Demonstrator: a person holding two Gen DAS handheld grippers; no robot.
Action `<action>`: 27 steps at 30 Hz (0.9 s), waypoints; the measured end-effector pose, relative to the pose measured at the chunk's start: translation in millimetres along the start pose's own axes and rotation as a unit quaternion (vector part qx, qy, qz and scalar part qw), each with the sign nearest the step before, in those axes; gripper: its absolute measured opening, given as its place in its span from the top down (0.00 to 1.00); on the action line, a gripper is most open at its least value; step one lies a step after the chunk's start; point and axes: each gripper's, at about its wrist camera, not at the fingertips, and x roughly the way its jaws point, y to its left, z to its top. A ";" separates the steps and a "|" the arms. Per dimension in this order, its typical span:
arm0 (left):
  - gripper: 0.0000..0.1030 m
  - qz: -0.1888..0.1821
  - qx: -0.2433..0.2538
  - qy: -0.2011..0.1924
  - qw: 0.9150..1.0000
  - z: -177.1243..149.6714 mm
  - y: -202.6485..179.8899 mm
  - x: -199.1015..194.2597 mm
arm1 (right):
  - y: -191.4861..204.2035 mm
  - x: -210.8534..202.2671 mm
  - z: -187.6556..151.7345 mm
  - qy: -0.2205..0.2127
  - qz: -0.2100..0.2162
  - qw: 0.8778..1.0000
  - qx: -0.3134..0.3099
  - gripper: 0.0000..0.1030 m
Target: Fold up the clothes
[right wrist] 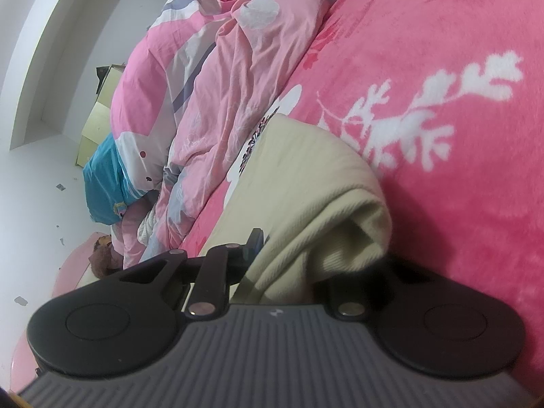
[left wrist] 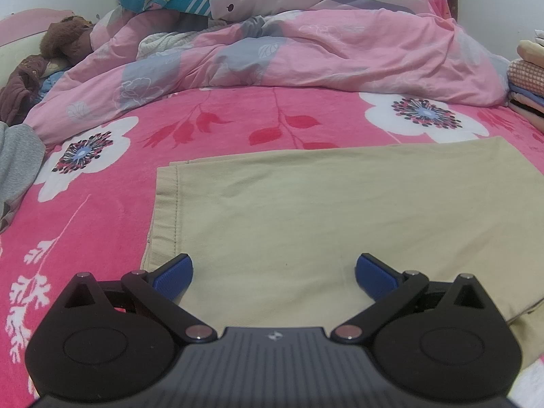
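Pinching the soft, light beige garment (right wrist: 306,204) by its folded edge with my right tongs (right wrist: 289,265), left tongs (left wrist: 273,277) gape wide above its limp near hem

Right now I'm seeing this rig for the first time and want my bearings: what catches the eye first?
A hot pink floral blanket covers the bed, with a beige garment lying flat on it at the near edge. The right gripper has its jaws clamped on a bunched fold of that garment, while the left gripper sits over it, jaws wide. A rumpled pink duvet is heaped behind.
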 end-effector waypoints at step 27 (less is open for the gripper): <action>0.00 0.007 0.006 0.003 1.000 0.6 -3.1 -0.3 | 0.3 1.1 7.1 0.035 -0.009 0.999 0.021 0.85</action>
